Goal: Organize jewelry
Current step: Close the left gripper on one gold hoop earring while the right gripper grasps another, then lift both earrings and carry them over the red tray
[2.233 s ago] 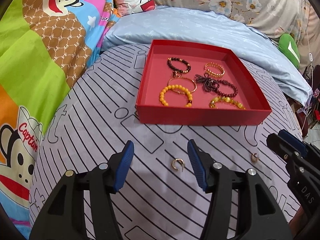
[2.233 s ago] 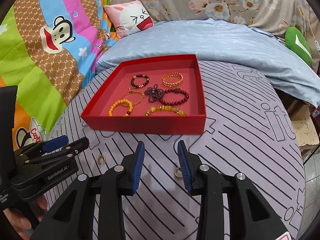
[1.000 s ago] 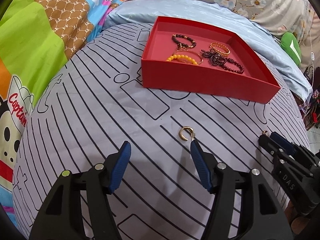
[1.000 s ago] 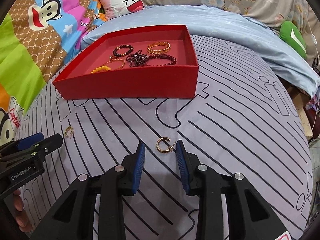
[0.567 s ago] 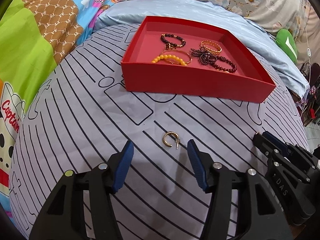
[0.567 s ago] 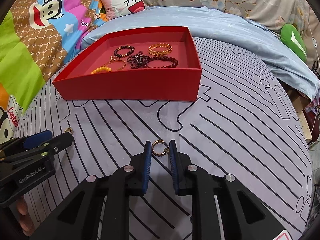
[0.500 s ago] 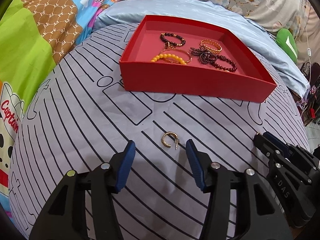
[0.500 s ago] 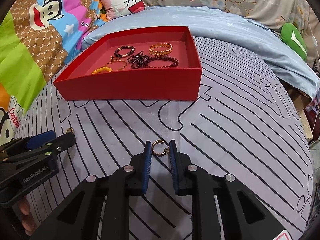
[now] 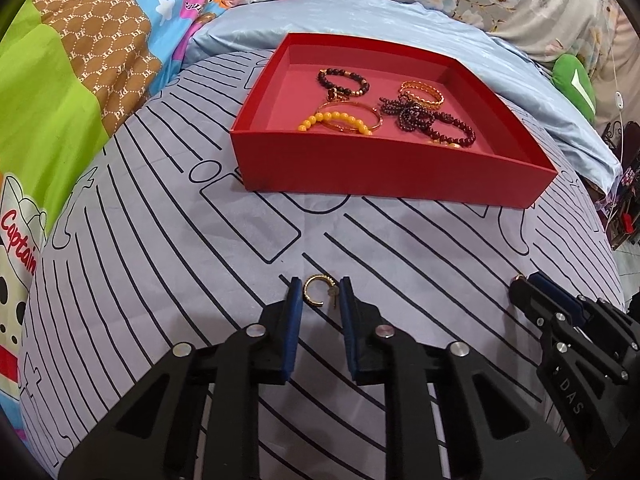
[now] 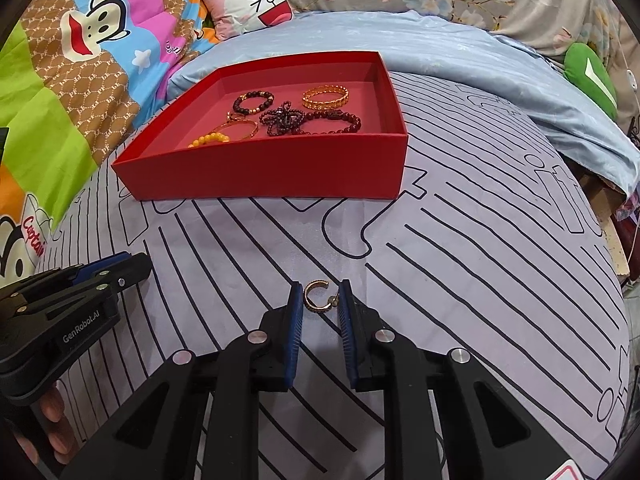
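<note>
left wrist view: the left tongs [image 9: 318, 300] point down at the striped bed sheet [image 9: 160, 248], and a small gold hoop earring [image 9: 318, 295] lies flat between the two blue pads at their tips. the jaws have just been closing around it; the post end of the earring appears to touch the right-hand pad, while contact on the other pad cannot be confirmed, so the grip is judged near complete rather than firm. the gap of the hoop faces toward the lower right, and the post runs across the jaw line, roughly from pad to pad.

right wrist view: the right tongs [image 10: 319, 300] stand narrowed to the same degree on a second gold hoop earring [image 10: 316, 296], which also lies flat on the sheet. its open gap faces toward the right-hand pad, and its ball end sits against that pad; the far side of the hoop is just beside the other pad.

each earring lies directly at the tip of its own tongs. the red tray [image 10: 256, 168], already holding several bracelets [image 10: 280, 116], lies ahead of both tongs, well apart from them. the coming move is judged to be a lift and a forward carry over the near wall of the tray
</note>
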